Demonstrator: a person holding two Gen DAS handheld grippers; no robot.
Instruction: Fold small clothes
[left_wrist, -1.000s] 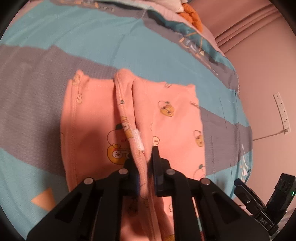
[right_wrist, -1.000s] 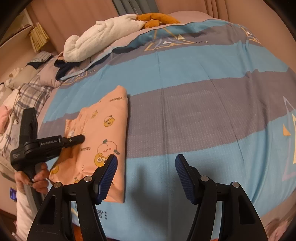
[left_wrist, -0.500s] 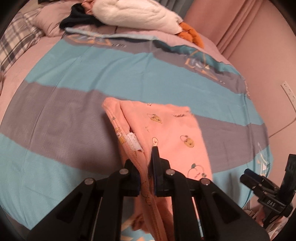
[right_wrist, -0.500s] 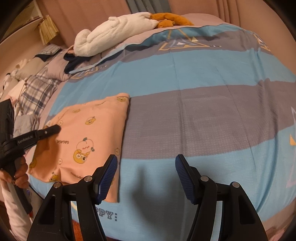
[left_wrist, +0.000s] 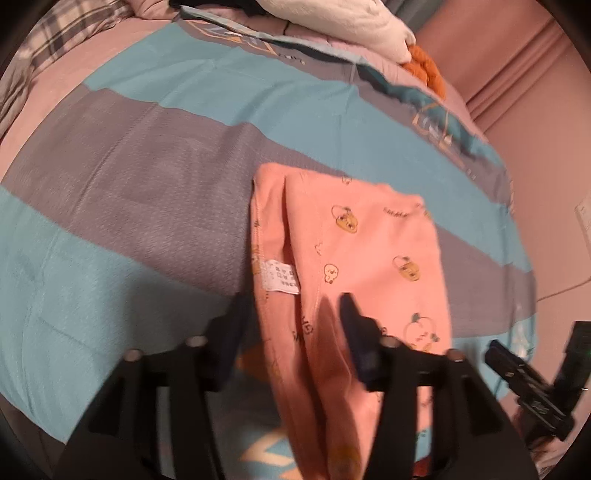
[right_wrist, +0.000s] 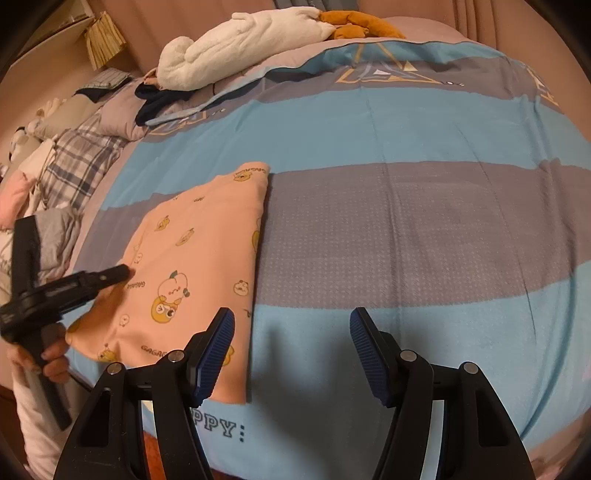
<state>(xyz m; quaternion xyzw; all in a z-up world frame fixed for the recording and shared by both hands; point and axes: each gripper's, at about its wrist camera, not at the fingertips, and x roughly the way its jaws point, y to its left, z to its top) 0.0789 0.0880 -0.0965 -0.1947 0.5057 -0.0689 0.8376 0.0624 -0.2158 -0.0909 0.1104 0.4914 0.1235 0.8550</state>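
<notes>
A small pink garment (left_wrist: 354, 266) with yellow cartoon prints lies folded flat on the striped bed; it also shows in the right wrist view (right_wrist: 192, 266). Its white care label (left_wrist: 282, 277) faces up near the left folded edge. My left gripper (left_wrist: 291, 325) is open, its fingers straddling the garment's near edge, holding nothing. In the right wrist view the left gripper (right_wrist: 110, 275) hovers at the garment's left side. My right gripper (right_wrist: 291, 347) is open and empty, above the blue stripe just right of the garment's near corner.
The bed cover (right_wrist: 406, 221) has blue and grey stripes. A white plush (right_wrist: 240, 40) and an orange toy (right_wrist: 362, 27) lie at the head. Plaid and dark clothes (right_wrist: 74, 162) pile at the left. The bed's near edge is just below the grippers.
My left gripper has opened and let go of the garment's folded edge, which now lies flat. The right gripper has stayed open and hardly moved.
</notes>
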